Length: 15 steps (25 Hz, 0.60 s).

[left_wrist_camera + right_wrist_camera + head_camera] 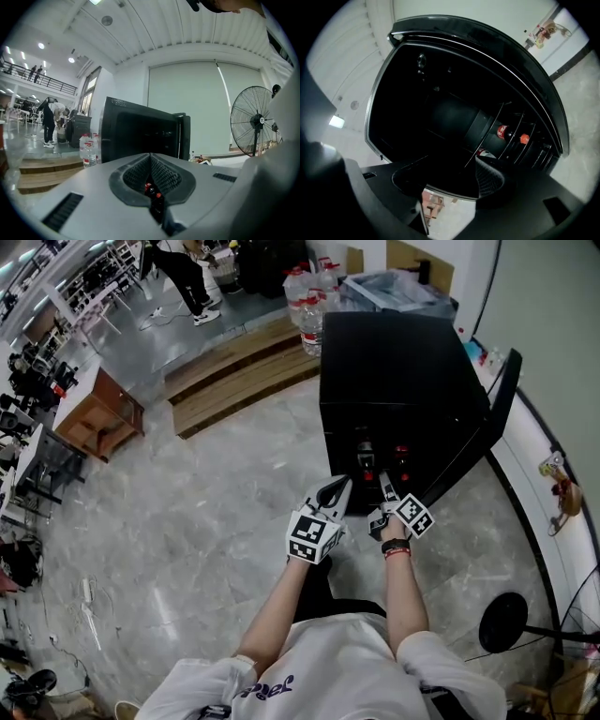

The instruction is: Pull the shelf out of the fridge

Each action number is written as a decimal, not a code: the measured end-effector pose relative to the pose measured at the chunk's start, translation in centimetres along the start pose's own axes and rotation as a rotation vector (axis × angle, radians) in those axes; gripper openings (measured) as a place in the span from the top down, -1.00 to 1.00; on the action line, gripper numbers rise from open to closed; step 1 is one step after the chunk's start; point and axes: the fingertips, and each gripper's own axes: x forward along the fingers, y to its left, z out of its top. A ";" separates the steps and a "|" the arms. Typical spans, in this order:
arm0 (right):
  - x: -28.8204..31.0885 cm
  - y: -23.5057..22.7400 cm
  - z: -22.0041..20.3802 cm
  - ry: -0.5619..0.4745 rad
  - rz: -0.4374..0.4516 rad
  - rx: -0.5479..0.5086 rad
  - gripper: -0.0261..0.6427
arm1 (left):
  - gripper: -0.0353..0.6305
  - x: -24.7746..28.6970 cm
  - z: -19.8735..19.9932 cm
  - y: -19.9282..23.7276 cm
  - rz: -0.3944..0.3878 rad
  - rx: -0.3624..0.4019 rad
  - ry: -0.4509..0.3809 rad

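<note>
The task is at the reach-in step. The right gripper (450,180) has its jaws wide apart with nothing between them, at the open mouth of the black mini fridge (398,362). The thin wire shelf (513,140), loaded with red-capped dark bottles (501,131), lies just ahead of it inside the fridge. Beside it, the left gripper (151,180) has its jaws together and is empty. Next, I judge, the open jaws need to straddle the shelf's front wire and clamp it before any pull.
</note>
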 end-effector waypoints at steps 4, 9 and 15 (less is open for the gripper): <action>1.1 -1.5 0.5 -0.019 0.014 0.077 0.01 | 0.84 1.0 -1.0 0.0 -0.009 -0.019 0.001; 3.4 -2.8 0.5 -0.067 0.067 0.232 -0.02 | 0.84 2.1 -2.5 0.7 -0.018 -0.038 0.005; 6.0 -5.8 0.2 -0.143 0.092 0.428 -0.04 | 0.84 3.4 -4.5 1.4 -0.027 -0.068 0.011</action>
